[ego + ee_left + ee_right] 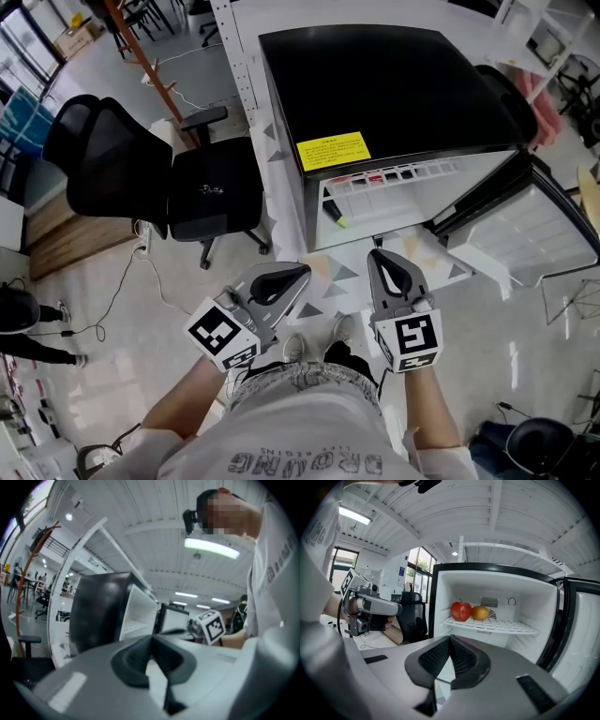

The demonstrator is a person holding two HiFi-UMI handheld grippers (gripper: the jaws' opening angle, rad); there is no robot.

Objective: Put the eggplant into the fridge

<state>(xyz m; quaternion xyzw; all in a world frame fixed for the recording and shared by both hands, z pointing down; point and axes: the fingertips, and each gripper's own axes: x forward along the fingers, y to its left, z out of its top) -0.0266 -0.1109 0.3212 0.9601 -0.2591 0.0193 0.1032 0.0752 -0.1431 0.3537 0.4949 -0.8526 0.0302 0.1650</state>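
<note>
Office floor and a black chair (122, 169) in head view; fridge (394, 84) stands open, left hand-held gripper (298, 274) and right hand-held gripper (379, 255) just before it. Left gripper view: jaws together, empty. Right gripper view: jaws together, empty; apple (461, 611) and orange fruit (480, 612) on the shelf (511, 627). Eggplant in no view, so the step is unclear; likely next: locate it, open a gripper.
</note>
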